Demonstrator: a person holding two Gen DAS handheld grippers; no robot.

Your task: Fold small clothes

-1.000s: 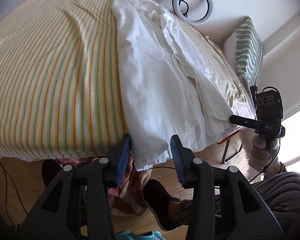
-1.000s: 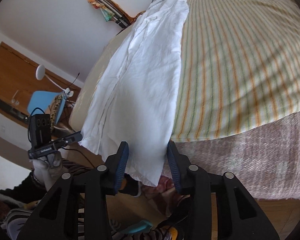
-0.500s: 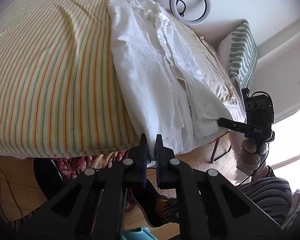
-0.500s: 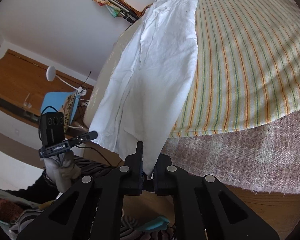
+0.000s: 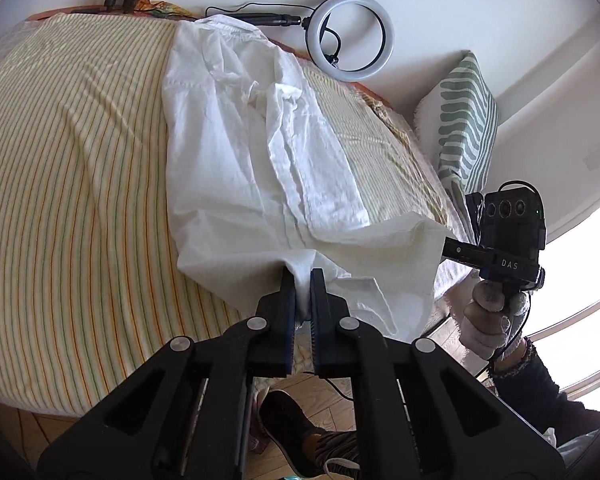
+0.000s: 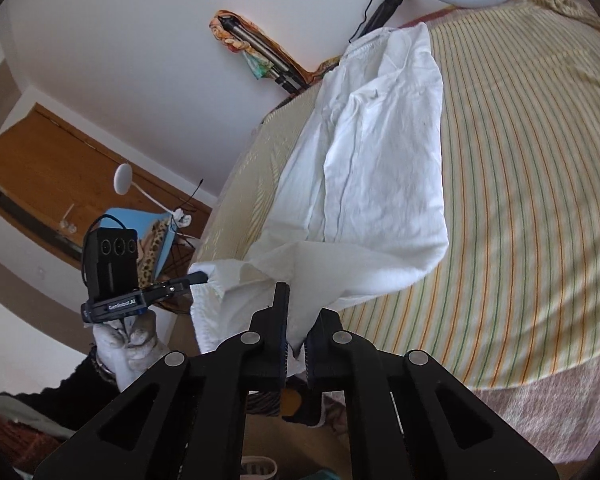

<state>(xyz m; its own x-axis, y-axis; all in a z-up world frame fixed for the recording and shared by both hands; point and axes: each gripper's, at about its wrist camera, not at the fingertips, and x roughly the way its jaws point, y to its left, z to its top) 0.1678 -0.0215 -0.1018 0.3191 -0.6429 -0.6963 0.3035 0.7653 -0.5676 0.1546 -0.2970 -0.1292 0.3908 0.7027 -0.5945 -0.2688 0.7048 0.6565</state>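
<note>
A white garment [image 5: 236, 152] lies lengthwise on the striped bedspread [image 5: 68, 184], its near end raised off the bed edge. My left gripper [image 5: 303, 280] is shut on the garment's near hem corner. In the right wrist view the same white garment [image 6: 380, 168] stretches away across the bedspread [image 6: 532, 200], and my right gripper [image 6: 296, 320] is shut on the other near hem corner. The lifted hem hangs slack between the two grippers. Each view shows the opposite gripper held by a gloved hand [image 5: 488, 312], pinching cloth at its tip.
A ring light [image 5: 350, 36] leans on the wall behind the bed. A green patterned cushion [image 5: 464, 120] stands at the bed's right side. A tripod [image 6: 260, 56], a wooden desk [image 6: 60, 168] and a blue chair [image 6: 148, 232] are at the left. Wooden floor lies below.
Both grippers went from open around the hanging hem to shut on it, then rose and carried the hem up and forward over the bed edge.
</note>
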